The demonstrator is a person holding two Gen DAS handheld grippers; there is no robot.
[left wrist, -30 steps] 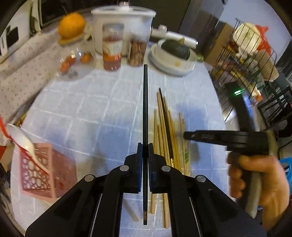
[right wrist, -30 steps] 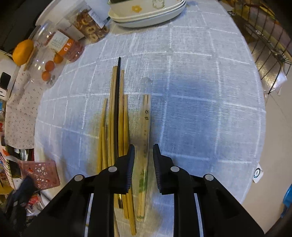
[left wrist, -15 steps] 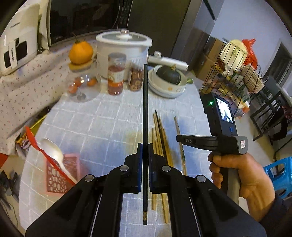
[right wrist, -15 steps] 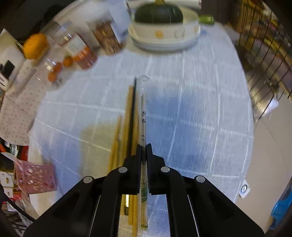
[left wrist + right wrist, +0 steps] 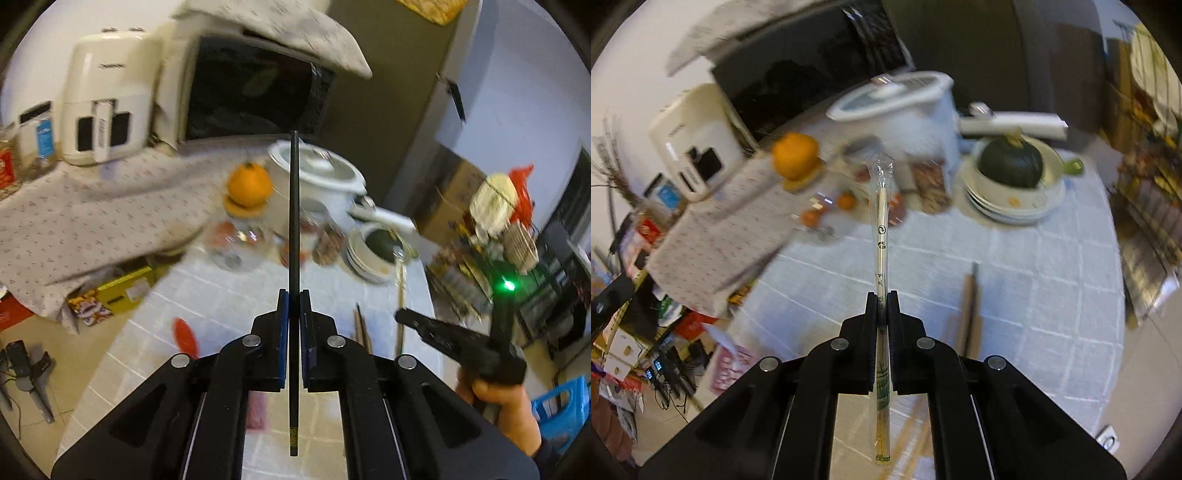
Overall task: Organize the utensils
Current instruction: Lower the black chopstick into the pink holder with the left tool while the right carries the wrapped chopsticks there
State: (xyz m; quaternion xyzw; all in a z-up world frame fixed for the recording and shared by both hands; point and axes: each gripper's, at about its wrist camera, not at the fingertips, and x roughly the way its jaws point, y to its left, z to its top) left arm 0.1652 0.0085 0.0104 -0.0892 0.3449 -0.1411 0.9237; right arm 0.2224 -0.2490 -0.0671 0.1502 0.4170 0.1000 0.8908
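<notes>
My left gripper is shut on a black chopstick that points straight ahead, lifted above the table. My right gripper is shut on a pair of wooden chopsticks in a clear plastic wrapper, also lifted. The right gripper shows in the left wrist view at the right. Loose wooden chopsticks with one black one lie on the white checked tablecloth; a few show in the left wrist view. A pink basket stands at the table's left edge, partly hidden.
At the back of the table stand a white rice cooker, an orange, jars, and a stack of dishes with a dark green squash. A red spatula sticks up at left. A wire rack stands to the right.
Both grippers have risen and tilted up with their chopsticks. The right gripper, open a second ago, closed on the wrapped pair and lifted it off the table.
</notes>
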